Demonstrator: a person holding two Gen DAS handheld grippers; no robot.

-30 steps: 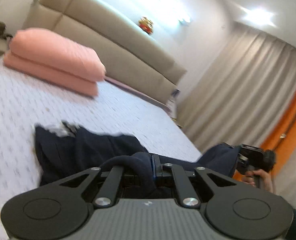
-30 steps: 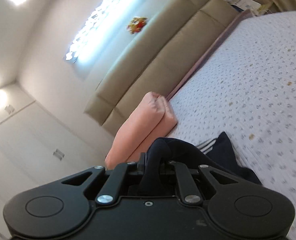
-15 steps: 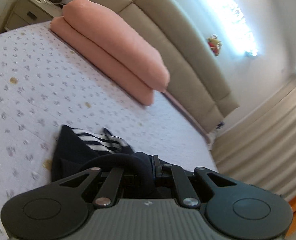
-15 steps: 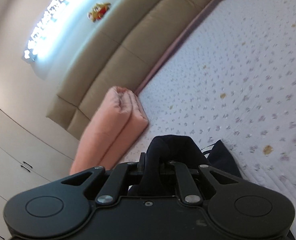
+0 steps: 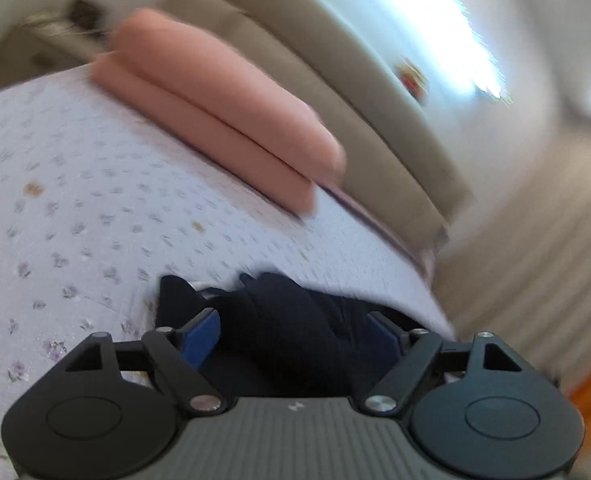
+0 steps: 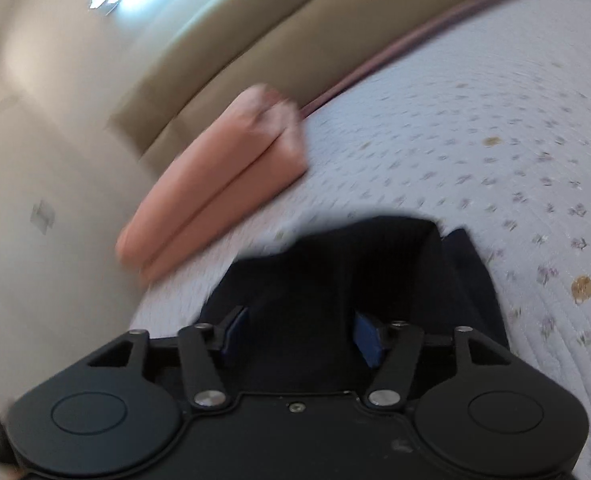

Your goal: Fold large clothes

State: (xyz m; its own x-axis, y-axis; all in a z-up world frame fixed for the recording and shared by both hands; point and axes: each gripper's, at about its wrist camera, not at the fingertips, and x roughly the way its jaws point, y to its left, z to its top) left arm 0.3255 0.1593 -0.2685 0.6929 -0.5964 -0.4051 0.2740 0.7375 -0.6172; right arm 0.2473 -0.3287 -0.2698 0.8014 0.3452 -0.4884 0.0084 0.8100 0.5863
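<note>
No writing is showing anywhere. The soft navy garment (image 5: 291, 320) is lying crumpled on the quilted floral bedspread (image 5: 75, 184), near two smooth pink pillows (image 5: 223, 108). The left gripper (image 5: 295, 332) and right gripper (image 6: 301, 334) are both gaping over the cloth, blue pads (image 5: 199, 336) apart

Garment (image 5: 291, 320): one item, dark navy, soft knit-like cloth. It is lying bunched and creased on the bed, not flat, and is occupying the lower centre of the left wrist frame, with two pointed folds sticking up at its far edge. In the right wrist frame the garment (image 6: 359, 276) is filling the lower centre as a broad dark mass, its far edge running roughly straight, a second layer showing along its right side. Both views are motion-blurred; finer detail unreadable.
</note>
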